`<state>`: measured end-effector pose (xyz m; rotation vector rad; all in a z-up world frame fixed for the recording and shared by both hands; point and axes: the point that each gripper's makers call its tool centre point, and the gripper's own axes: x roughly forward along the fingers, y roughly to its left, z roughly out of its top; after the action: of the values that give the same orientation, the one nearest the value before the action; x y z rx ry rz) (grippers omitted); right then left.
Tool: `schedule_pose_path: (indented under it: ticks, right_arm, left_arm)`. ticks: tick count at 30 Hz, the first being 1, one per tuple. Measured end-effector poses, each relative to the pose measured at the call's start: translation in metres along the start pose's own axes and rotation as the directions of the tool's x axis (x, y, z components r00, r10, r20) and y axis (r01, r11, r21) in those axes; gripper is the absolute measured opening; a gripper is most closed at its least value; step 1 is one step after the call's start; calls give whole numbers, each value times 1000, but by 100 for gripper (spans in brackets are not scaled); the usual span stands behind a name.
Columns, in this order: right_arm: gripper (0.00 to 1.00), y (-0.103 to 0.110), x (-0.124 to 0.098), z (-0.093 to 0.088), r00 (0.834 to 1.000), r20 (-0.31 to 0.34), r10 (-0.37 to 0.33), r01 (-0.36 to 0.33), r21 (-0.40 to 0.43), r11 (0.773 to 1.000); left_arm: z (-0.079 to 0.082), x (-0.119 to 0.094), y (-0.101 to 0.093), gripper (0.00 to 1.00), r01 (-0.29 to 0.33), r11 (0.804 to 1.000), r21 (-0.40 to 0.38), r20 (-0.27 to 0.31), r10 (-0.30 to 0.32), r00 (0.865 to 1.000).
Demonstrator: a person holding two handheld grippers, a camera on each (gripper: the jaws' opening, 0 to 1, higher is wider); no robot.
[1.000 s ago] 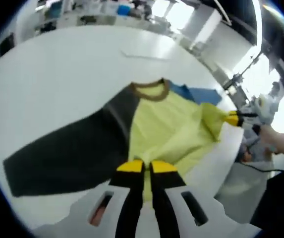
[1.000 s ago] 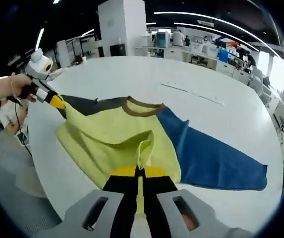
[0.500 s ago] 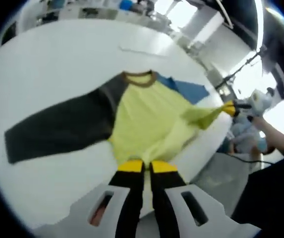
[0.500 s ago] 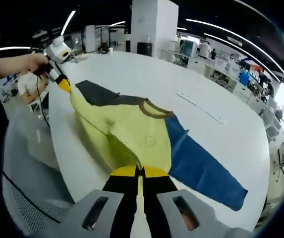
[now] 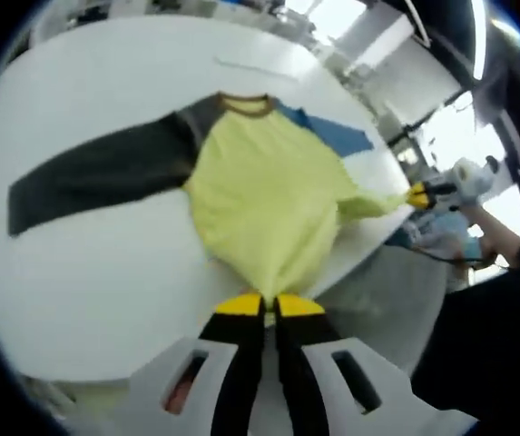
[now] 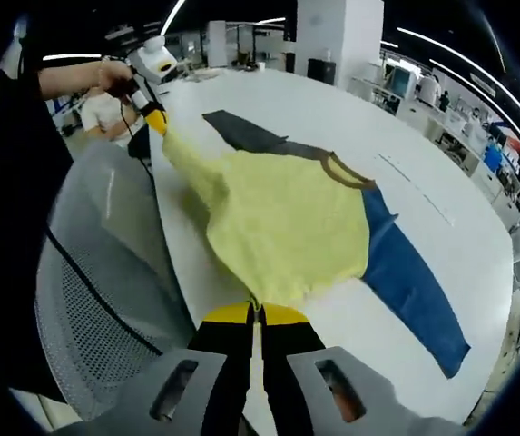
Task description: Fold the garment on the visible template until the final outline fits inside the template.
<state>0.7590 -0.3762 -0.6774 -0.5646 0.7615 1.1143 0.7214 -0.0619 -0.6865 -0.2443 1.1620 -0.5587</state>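
Left gripper view: my left gripper (image 5: 269, 304) has its yellow-tipped jaws pressed together on one hem corner of the garment (image 5: 264, 195), which lies across the white table (image 5: 87, 263). The yellow body is pulled taut toward the near table edge; the dark grey sleeve (image 5: 96, 173) stretches flat to the left, and the blue sleeve (image 5: 337, 134) lies beyond, next to the brown collar (image 5: 246, 104). My right gripper (image 5: 423, 194) shows at the right, past the table edge, clamped on the other hem corner. Bright windows (image 5: 477, 136) and white columns stand behind it.

Right gripper view: my right gripper (image 6: 258, 313) is likewise closed on the yellow hem. The blue sleeve (image 6: 414, 291) runs to the right on the table (image 6: 441, 182); the left gripper (image 6: 155, 116), held in a hand (image 6: 114, 77), pinches the far corner. A grey mesh chair (image 6: 105, 282) stands just beside the table edge. Ceiling strip lights (image 6: 441, 45) and distant workbenches (image 6: 405, 86) fill the background. I cannot make out the template itself.
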Motion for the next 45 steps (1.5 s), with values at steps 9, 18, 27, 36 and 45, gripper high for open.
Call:
schedule_pose_path:
  ticks: [9,18,27,36,45]
  right_arm:
    - [3,22,4,-28,997,-55,57,-57,-7,998]
    - [3,38,12,-49,989,-103,108,-109,-5,994]
    - [3,45,21,-63,983,-129,128,-129,4,992]
    - [3,51,33,-75,976,-170,135,-140,-20,990]
    - [3,53,41,-82,965,-227,134,-157,-86,984]
  left_arm:
    - [-26,11,9,0,-21,1000,-20,-51,20,999]
    - [-48,26,10,0,-10,999,-50,-96,5,995]
    - [-66,37,15,0,-23,998,-64,-121,15,993]
    - [-75,46,22,0,-50,998,-45,-142,44,989]
    - [-77,51,27,0,-68,997,-33,-153,63,986]
